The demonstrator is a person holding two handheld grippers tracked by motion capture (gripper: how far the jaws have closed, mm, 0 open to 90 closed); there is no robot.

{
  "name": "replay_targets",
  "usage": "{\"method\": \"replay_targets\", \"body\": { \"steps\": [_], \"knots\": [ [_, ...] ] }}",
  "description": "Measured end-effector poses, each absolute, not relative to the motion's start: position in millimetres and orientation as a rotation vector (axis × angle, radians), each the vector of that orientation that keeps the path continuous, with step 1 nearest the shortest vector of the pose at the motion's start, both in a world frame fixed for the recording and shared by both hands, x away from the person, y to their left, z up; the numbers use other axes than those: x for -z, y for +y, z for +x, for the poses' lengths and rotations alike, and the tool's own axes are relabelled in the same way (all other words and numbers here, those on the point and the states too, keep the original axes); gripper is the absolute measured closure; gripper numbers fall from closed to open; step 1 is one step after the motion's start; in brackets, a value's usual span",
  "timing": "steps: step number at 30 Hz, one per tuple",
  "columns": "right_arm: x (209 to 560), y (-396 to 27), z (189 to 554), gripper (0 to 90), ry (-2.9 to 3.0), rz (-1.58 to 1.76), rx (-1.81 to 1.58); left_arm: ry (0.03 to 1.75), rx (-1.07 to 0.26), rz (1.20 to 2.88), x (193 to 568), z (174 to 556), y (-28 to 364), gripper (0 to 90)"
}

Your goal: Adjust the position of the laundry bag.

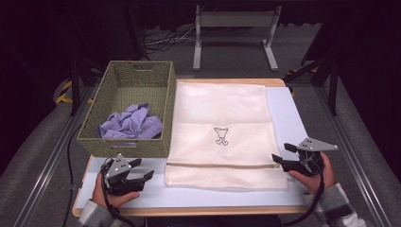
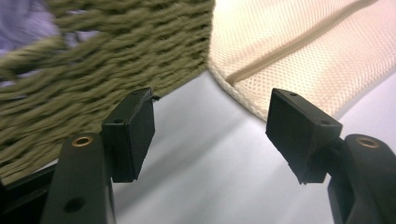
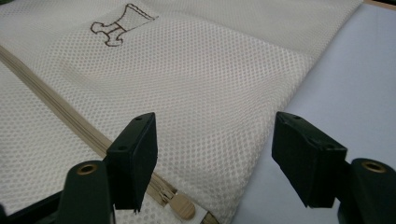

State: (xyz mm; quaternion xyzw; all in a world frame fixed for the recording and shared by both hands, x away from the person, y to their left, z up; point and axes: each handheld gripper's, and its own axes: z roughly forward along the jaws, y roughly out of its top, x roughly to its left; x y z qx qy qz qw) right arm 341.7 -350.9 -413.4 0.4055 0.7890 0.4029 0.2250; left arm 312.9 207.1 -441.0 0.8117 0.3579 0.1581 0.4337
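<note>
Two grippers inspected at a white-topped table [image 1: 283,113], both found empty. Largest item noted first: cream mesh laundry bag [image 1: 222,127], laid flat at centre, zipper [image 1: 222,165] running across its near end, small embroidered mark [image 1: 221,136] at mid-panel. Next, woven green basket [image 1: 130,111], set touching the bag's left edge, with crumpled lilac garment [image 1: 130,125] inside. Left gripper [image 1: 142,170] positioned low at the near left, just in front of the basket, jaws spread with nothing between them, aimed toward the bag's near left corner [image 2: 219,77]. Right gripper [image 1: 279,152] positioned at the bag's near right corner, jaws likewise spread and bare, with zipper pull [image 3: 182,205] lying just ahead of the left-hand pad in the right gripper view. Step judged as approach to the bag, opening not yet begun. Next move judged to call for the right jaws lowered and pinched on the small pull tab, the left jaws pinned on the mesh beside the zipper, then a steady draw along the track.
</note>
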Motion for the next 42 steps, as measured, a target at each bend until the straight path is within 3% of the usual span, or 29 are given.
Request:
{"method": "replay_targets", "body": {
  "steps": [8, 19, 27, 30, 34, 37, 40, 41, 42],
  "knots": [
    [424, -350, 349, 36.3, 2.196, 1.153, -1.083, 0.881, -0.333, 2.062, 445, 320, 186, 34.2],
    [437, -345, 373, 39.0, 2.222, 1.177, -1.006, 0.888, -0.276, 2.118, 452, 330, 165, 46.6],
    [442, -345, 402, 39.1, 2.202, 1.233, -0.992, 0.899, -0.28, 2.147, 457, 336, 153, 44.6],
    [441, -345, 408, 37.4, 2.196, 1.26, -0.998, 0.906, -0.292, 2.152, 456, 338, 151, 48.8],
    [440, -344, 413, 40.0, 2.206, 1.291, -0.965, 0.907, -0.309, 2.164, 455, 339, 150, 61.3],
    [438, -343, 413, 54.3, 2.221, 1.283, -0.946, 0.906, -0.312, 2.168, 455, 339, 150, 65.6],
    [438, -342, 412, 59.8, 2.234, 1.272, -0.946, 0.91, -0.311, 2.167, 455, 339, 148, 68.6],
    [437, -341, 412, 72.7, 2.252, 1.259, -0.958, 0.909, -0.319, 2.169, 455, 339, 148, 72.1],
    [437, -341, 412, 72.7, 2.252, 1.259, -0.958, 0.908, -0.32, 2.172, 454, 339, 148, 72.1]
  ]
}}
